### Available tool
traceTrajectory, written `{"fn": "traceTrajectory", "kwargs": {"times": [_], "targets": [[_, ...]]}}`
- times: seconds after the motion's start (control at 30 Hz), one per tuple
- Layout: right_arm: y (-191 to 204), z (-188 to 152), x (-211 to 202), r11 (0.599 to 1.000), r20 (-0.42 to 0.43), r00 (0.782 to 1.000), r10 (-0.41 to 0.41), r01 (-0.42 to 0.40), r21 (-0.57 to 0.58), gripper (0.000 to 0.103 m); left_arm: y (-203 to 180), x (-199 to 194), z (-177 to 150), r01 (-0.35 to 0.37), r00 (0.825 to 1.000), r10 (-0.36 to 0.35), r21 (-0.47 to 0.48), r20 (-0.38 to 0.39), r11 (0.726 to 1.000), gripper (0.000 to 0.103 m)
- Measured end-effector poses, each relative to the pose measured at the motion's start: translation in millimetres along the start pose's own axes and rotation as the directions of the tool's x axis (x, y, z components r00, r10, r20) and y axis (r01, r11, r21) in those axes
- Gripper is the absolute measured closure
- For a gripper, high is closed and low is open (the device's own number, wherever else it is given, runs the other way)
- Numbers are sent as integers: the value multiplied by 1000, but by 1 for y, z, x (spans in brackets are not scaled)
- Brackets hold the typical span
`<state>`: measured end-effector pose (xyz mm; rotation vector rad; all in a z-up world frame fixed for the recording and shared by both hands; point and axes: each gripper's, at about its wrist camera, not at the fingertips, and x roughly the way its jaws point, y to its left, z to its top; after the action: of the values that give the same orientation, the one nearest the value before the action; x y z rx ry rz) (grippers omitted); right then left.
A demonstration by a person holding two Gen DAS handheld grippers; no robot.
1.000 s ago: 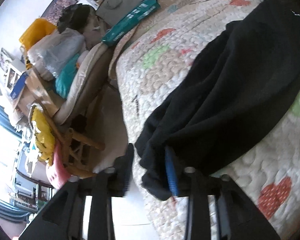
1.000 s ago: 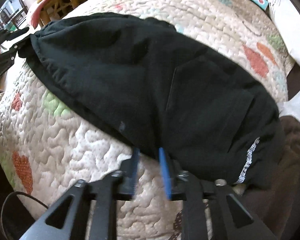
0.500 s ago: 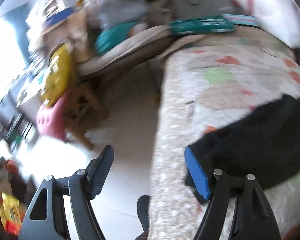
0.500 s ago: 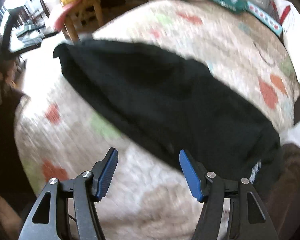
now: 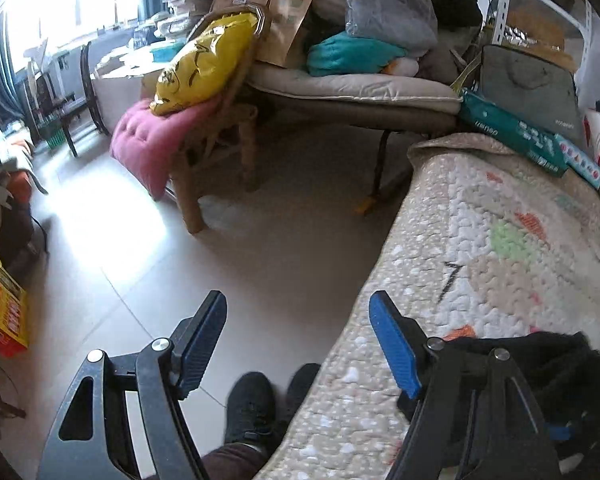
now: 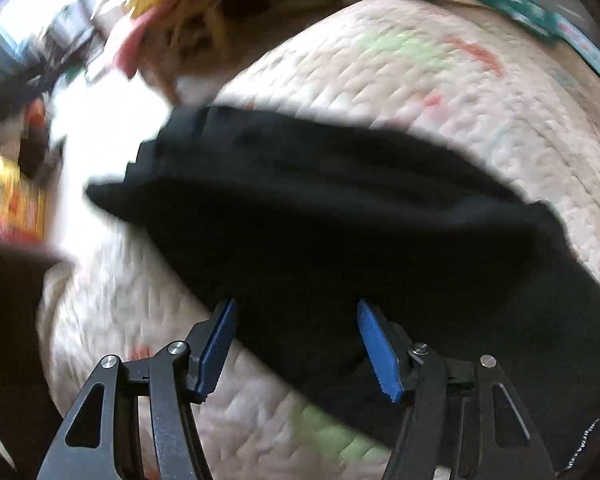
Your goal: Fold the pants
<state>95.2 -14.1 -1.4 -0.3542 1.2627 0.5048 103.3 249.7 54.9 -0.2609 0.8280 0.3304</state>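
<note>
The black pants [image 6: 340, 216] lie folded into a long band across the quilted bed [image 6: 460, 92], running from the bed's near left edge, where one end hangs slightly over the side, toward its right side. In the left wrist view only a bunched end of them shows, low at the right, resting on the quilt near the bed's edge and partly hidden behind the tool's right finger.

The left tool [image 5: 296, 344] stands wide open with nothing between its blue pads; one finger hangs over the tiled floor [image 5: 260, 248], the other over the edge of the bed, just beside the pants' end but not gripping it. Between the fingers, low in the view, the person's dark shoes [image 5: 252, 404] stand on the floor against the bed's side.

The right tool [image 6: 296, 344] is also wide open and points steeply down at the pants. Black cloth fills the gap between its pads, yet neither pad presses on it, so it holds nothing. This view is blurred.

Beyond the bed's far edge lie a teal box [image 5: 512, 136] and a grey bag [image 5: 528, 84]. Across the floor stand a wooden chair with a pink cushion [image 5: 156, 144] and a yellow bag [image 5: 204, 64], and a padded lounger [image 5: 352, 92] heaped with clothes and bags.
</note>
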Motion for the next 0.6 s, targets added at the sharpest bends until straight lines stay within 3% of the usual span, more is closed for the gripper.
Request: {"fn": "traceTrajectory", "kwargs": {"times": [0.03, 0.13, 0.23, 0.3, 0.37, 0.5, 0.57, 0.6], "targets": [[9, -4, -2, 999, -3, 1000, -12, 12, -51, 35, 0, 0, 1, 14, 1000, -14, -9, -6, 1000, 30], [21, 0, -18, 989, -19, 996, 89, -91, -120, 38, -3, 1, 4, 57, 998, -57, -29, -17, 998, 30], [28, 25, -37, 987, 80, 993, 90, -78, -142, 38, -4, 0, 4, 72, 997, -73, -38, -23, 997, 30], [34, 49, -40, 987, 141, 987, 80, -59, -148, 46, -2, 2, 4, 76, 996, -77, -47, -33, 996, 30], [42, 74, -31, 986, 161, 983, 92, -68, -150, 59, 1, 5, 5, 90, 994, -93, -66, -49, 994, 30], [67, 102, 3, 972, 132, 982, 131, -101, -214, 60, 12, 12, 6, 113, 988, -125, -136, -87, 984, 30], [79, 110, 21, 967, 115, 988, 100, -70, -246, 60, 16, 13, 5, 130, 985, -147, -165, -94, 978, 30], [80, 112, 26, 964, 97, 991, 90, -62, -258, 73, 16, 12, 5, 135, 984, -152, -169, -93, 976, 30]]}}
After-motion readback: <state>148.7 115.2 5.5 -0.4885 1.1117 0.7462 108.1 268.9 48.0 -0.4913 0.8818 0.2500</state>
